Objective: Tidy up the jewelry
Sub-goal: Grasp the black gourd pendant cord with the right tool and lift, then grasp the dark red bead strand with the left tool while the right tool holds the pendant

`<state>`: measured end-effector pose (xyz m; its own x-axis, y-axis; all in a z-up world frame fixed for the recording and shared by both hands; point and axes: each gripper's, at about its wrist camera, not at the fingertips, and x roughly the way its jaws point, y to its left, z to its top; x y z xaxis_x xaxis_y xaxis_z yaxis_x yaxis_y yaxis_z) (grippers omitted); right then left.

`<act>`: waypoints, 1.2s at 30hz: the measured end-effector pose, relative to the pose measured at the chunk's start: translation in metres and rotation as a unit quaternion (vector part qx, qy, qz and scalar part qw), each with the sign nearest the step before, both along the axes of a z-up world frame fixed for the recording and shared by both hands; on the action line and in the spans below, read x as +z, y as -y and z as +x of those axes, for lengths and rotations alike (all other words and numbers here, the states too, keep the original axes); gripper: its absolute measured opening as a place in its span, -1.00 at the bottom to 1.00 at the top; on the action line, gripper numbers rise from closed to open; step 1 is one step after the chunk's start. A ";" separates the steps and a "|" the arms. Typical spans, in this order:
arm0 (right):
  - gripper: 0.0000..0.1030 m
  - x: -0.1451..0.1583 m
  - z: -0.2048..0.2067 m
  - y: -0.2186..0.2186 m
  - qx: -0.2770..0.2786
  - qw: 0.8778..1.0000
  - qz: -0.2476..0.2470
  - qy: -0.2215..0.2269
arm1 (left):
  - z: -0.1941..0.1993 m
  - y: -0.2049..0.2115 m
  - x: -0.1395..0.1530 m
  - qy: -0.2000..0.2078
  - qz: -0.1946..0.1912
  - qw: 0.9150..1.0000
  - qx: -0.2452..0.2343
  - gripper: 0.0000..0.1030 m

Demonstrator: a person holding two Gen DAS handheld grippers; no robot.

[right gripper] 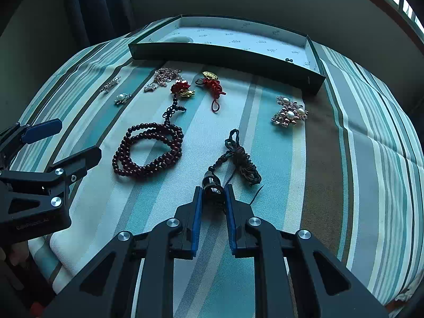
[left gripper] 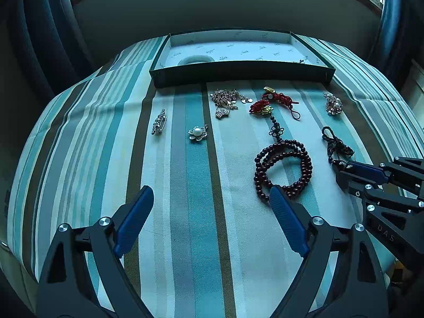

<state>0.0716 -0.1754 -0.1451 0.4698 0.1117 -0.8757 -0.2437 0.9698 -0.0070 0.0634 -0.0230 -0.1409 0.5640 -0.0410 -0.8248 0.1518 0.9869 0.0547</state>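
Jewelry lies on a striped cloth. My right gripper [right gripper: 213, 193] is shut on the dark bead pendant [right gripper: 211, 184] of a black knotted cord [right gripper: 242, 163], still resting on the cloth; it also shows in the left wrist view [left gripper: 341, 168]. My left gripper [left gripper: 212, 196] is open and empty, its right finger beside the dark red bead bracelet [left gripper: 282, 165]. Also on the cloth: a red knot charm [left gripper: 275, 100], a gold chain pile [left gripper: 226, 99], a pearl flower brooch [left gripper: 197, 132], a silver bar pin [left gripper: 159, 122], a pearl cluster brooch [right gripper: 290, 112].
A shallow dark green box [left gripper: 238, 75] with white lining stands at the far edge of the cloth, holding a white ring-shaped piece [left gripper: 196, 60] at its left and a small dark item [right gripper: 288, 60] at its right. Curtains and a window lie behind.
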 end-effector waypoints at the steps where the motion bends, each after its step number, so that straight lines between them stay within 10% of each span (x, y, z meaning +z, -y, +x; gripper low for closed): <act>1: -0.67 0.001 0.000 0.004 -0.005 1.000 -0.002 0.000 | 0.000 0.003 0.000 0.000 -0.002 1.000 -0.006 0.73; 31: -0.63 0.001 0.013 0.036 -0.030 0.999 0.020 -0.010 | 0.015 0.028 -0.012 -0.020 -0.017 0.999 -0.036 0.73; 36: -0.04 0.006 0.013 0.034 -0.028 0.999 0.017 0.004 | 0.016 0.028 -0.013 -0.021 -0.014 0.999 -0.036 0.73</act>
